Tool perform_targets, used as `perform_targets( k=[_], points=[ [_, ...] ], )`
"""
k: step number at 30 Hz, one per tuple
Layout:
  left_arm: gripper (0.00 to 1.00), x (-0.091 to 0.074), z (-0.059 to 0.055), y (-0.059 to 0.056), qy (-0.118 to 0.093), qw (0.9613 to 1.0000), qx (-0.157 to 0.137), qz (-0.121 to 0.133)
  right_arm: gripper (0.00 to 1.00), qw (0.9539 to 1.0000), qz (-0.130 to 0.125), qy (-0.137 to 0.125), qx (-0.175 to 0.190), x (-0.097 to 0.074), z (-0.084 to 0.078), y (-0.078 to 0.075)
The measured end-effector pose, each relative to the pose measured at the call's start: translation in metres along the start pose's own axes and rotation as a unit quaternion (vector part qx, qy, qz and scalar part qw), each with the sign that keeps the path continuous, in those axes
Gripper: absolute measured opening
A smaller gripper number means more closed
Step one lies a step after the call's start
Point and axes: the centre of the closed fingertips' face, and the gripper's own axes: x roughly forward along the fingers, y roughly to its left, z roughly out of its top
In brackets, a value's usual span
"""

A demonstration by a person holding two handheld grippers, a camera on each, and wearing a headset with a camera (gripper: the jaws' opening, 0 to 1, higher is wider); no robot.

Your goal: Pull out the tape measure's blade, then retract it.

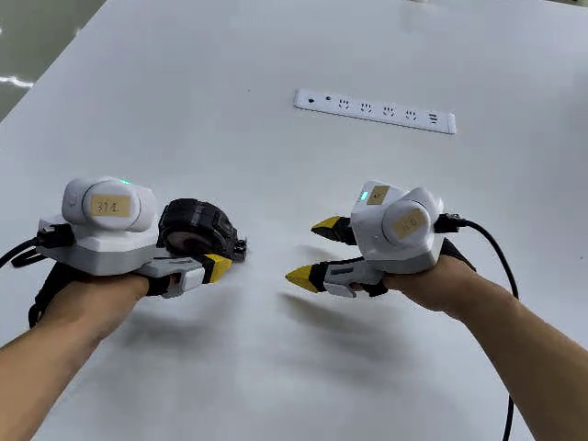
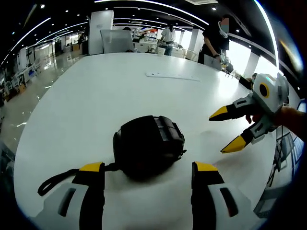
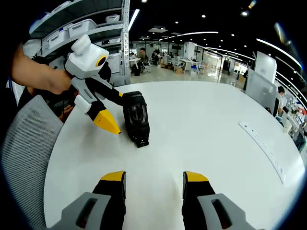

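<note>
My left claw [image 2: 148,168] is spread wide. The tape measure [image 2: 148,146] sits on the white table [image 2: 96,96] in the gap between its yellow tips, at 12 o'clock from them in the left gripper view. I see space on both sides, so nothing is pinched. The tape measure's black strap [image 2: 48,182] trails off past the tip at 9 o'clock. From my head view the tape measure [image 1: 197,230] lies at 9 o'clock of the scene. Its black case is tucked against the left claw's white body, and the small end hook at its mouth points toward 3 o'clock. The blade is wound inside the case. My right claw [image 1: 305,252] is at 3 o'clock, also spread and gripping nothing. Its two yellow tips aim at the tape measure but stay well apart from it. In the right gripper view the tape measure [image 3: 135,117] is at 11 o'clock beyond my own tips [image 3: 115,176]. A white power strip [image 1: 374,110] lies far off at 1 o'clock on the table.
</note>
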Motion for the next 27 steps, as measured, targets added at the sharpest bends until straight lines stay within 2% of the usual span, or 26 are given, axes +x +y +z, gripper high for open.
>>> perform_targets(
  k=[14, 27],
  points=[
    [0.75, -0.015, -0.002, -0.003, -0.026, 0.9980, 0.052, -0.024, 0.60, 0.9986, -0.030, -0.025, 0.036, -0.033, -0.018, 0.004],
    [0.82, -0.033, -0.006, -0.009, -0.062, 0.9923, 0.089, -0.058, 0.74, 0.9921, -0.085, -0.062, 0.069, -0.070, -0.038, 0.013]
  ],
)
